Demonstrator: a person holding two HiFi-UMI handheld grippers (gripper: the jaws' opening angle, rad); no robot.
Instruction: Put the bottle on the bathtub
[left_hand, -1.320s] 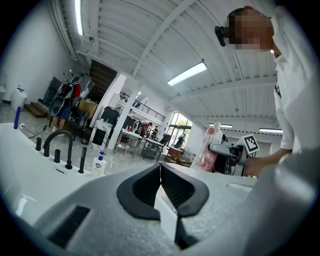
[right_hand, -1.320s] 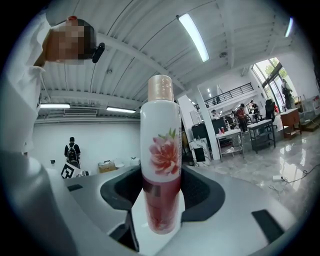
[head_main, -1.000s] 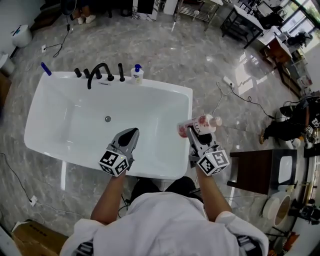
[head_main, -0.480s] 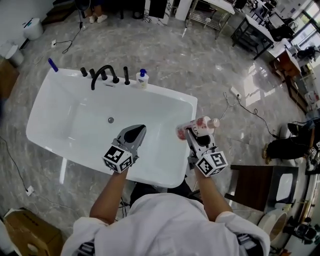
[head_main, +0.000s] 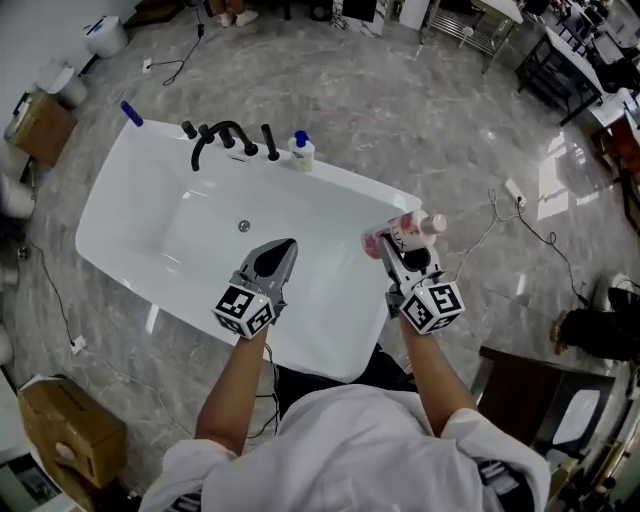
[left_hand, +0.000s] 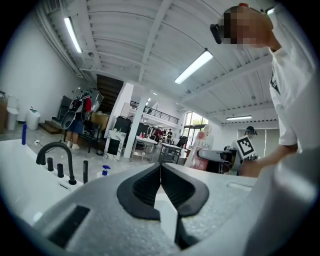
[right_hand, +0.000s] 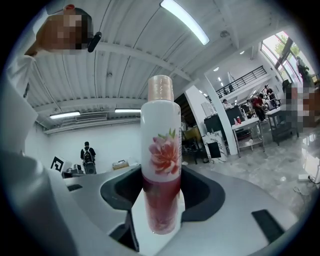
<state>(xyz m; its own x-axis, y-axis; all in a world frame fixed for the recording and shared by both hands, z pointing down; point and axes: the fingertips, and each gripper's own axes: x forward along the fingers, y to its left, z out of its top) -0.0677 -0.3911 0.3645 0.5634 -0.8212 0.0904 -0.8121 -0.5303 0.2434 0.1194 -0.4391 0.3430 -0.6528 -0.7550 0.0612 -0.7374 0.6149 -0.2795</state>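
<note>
Right gripper (head_main: 393, 246): jaws clamped on the bottle (head_main: 402, 232), white above, red below, flower print, pale cap. In the right gripper view the bottle (right_hand: 161, 150) sits between the pads, gripped on its lower half, the cap end sticking out past the jaws.

Position: in the head view the bottle lies crosswise over the right end edge of the bathtub (head_main: 345, 178), nearer the far right corner, cap pointing outward over the floor. Cannot tell whether it touches the rim; it looks carried, not resting.

Left gripper (head_main: 283, 247): jaws together, nothing between them, as the left gripper view (left_hand: 161, 172) confirms. It hangs over the basin near the front edge.

Far edge: black faucet (head_main: 222, 140) and a small pump bottle (head_main: 301, 151) stand on the rim.

Progress, as judged: pick-up done, bottle brought to the tub. Left to do: turn it upright, set its base on the rim, open the jaws and withdraw. The rim is narrow, so tipping seems the risk.
</note>
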